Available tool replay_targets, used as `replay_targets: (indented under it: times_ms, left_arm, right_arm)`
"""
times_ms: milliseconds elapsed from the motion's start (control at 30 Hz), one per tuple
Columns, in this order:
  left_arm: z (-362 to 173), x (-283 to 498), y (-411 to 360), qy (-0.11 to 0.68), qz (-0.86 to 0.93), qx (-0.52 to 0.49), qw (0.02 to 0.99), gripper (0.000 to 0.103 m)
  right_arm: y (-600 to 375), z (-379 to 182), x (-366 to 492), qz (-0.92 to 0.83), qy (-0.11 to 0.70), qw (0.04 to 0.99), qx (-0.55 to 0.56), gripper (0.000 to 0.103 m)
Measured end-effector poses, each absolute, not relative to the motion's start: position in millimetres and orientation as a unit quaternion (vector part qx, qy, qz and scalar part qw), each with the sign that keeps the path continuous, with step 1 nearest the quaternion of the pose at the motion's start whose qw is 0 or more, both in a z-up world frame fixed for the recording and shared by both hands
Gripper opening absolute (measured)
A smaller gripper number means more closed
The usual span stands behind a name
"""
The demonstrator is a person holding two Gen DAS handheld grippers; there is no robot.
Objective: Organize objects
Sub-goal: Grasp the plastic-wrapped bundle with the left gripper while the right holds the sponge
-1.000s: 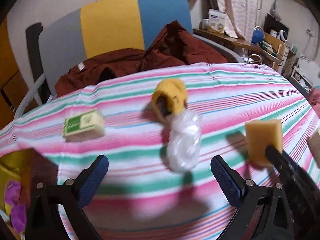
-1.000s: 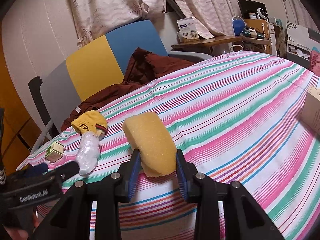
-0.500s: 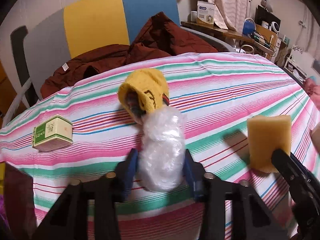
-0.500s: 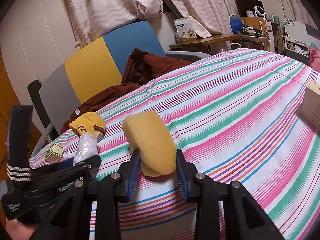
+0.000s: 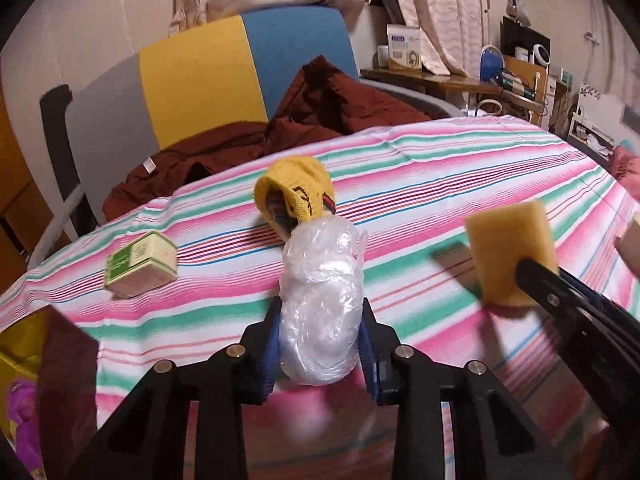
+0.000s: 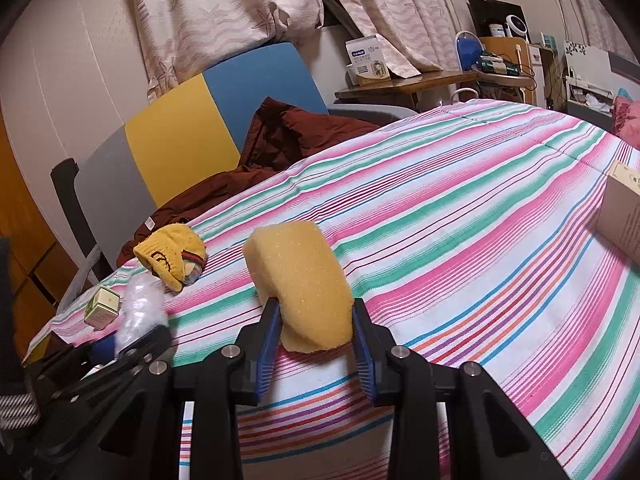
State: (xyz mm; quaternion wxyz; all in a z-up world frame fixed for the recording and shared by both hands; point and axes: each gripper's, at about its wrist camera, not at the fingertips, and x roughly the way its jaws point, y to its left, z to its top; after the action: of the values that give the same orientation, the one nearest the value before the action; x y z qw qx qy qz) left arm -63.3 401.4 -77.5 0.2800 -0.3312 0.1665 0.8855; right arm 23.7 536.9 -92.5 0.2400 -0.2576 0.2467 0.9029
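On the far left of the striped tablecloth (image 5: 460, 168), a small green-and-cream box (image 5: 141, 263) is lying tilted, apart from everything else. To its right, the left gripper (image 5: 320, 344) is reaching in from the near edge, pointing forward and angled downward over the cloth. Its jaws have just been closing and are now pinching a crumpled clear plastic bag (image 5: 320, 304), the blue pads (image 5: 273, 354) pressing into the bag's near end on both sides. The bag's far end is touching a rolled yellow knit sock (image 5: 294, 196) lying just behind it. Further right, the right gripper (image 6: 314, 334) is tilting down at a similar slant and is clamping a yellow sponge (image 6: 300, 284) by its lower end, so the sponge is standing up out of the jaws above the cloth. At the far right edge, a beige carton (image 6: 622, 216) is sitting on the cloth, well apart from the sponge. Behind the table, a dark red jacket (image 6: 280, 140) is draping over a grey, yellow and blue chair (image 6: 176, 136).
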Motion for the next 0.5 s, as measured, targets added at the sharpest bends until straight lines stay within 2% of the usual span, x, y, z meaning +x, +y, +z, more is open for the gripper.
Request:
replay_targets:
  times_ms: [500]
  left_arm:
    - [-83,-13,350,0.153,0.889,-0.337,0.27,0.034]
  right_arm:
    - [515,-79,21,0.913,0.176,0.265,-0.255,0.034]
